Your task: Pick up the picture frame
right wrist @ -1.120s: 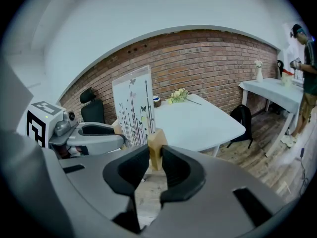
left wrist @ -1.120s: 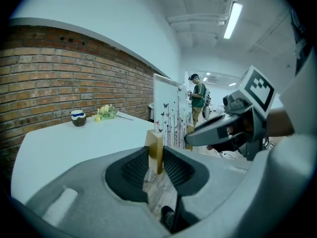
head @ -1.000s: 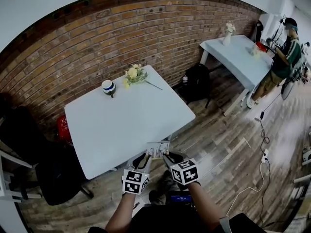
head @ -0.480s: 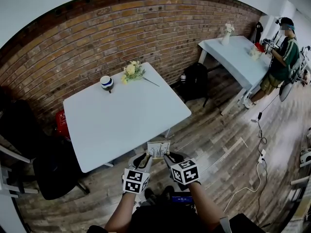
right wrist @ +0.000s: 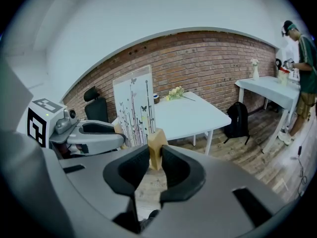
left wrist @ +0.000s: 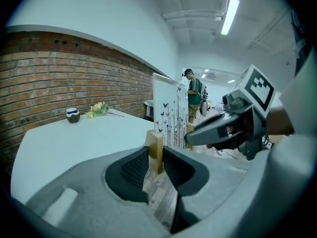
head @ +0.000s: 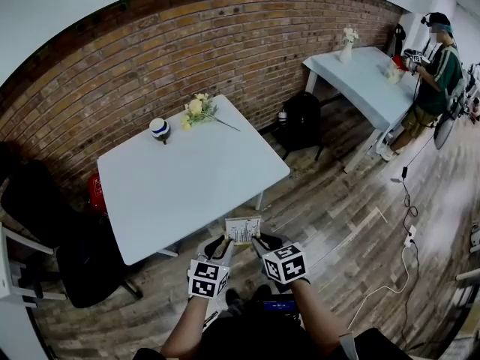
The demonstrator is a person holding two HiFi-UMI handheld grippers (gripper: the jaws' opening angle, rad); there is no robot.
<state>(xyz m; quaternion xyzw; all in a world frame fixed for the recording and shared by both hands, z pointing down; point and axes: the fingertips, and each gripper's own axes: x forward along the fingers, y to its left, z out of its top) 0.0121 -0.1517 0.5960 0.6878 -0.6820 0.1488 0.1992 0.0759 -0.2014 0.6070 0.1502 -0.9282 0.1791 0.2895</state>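
1. Far left: a black office chair [head: 86,265] stands on the plank floor [head: 337,223], beside a white tabletop [head: 187,193]. A brick wall [head: 225,43] runs behind both.
2. Far side of the tabletop: a cup with a blue band [head: 158,128]. Just right of it lies a spray of yellow flowers [head: 196,109], near the cup but not touching it.
3. Left claw [head: 223,244]: the jaws stand part-way apart. Their ribbed pads press on both faces of a wooden foot block [left wrist: 154,150] at the frame's lower left end. The grip is firm and there is nothing else between the jaws.
4. Picture frame [head: 244,229]: a white panel printed with thin stems and butterflies. It is upright and carried in the air between the two claws. It hangs over the floor just off the tabletop's near edge and touches neither.
5. Right claw [head: 262,244]: the jaws are likewise part-way apart. They are clamped on the matching wooden block [right wrist: 157,148] at the frame's lower right end, with a pad on each face.
6. Right of the tabletop: a black backpack [head: 300,122] sits on the floor by the wall.
7. Far right: a second tabletop [head: 367,85], also white, carries a pale vase [head: 347,45]. A person in a green top [head: 439,70] stands at its right end.
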